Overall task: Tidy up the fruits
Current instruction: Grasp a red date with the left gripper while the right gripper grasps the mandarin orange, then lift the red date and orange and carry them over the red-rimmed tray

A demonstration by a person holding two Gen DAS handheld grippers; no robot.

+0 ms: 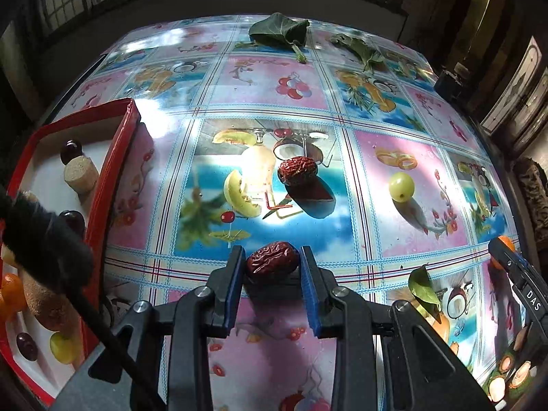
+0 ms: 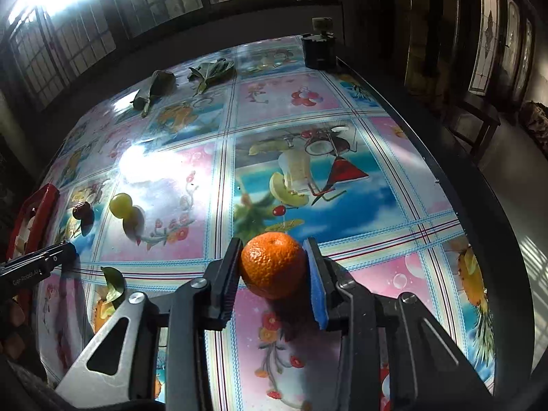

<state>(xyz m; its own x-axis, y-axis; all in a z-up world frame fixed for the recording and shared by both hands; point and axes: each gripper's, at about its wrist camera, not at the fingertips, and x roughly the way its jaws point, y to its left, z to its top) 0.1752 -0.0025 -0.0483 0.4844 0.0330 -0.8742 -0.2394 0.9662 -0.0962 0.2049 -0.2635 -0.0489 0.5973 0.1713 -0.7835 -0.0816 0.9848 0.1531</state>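
My left gripper is shut on a wrinkled red date, held just above the table. A second red date lies on the table ahead; it also shows in the right wrist view. A green grape lies to the right, also visible in the right wrist view. My right gripper is shut on an orange mandarin. A red tray at the left holds dark grapes, a yellow-green grape, oranges and brown pieces.
The table wears a glossy fruit-print cloth. Large green leaves lie at the far edge, a small leaf near the front right. A black object stands at the far right corner. A dark brush crosses the tray.
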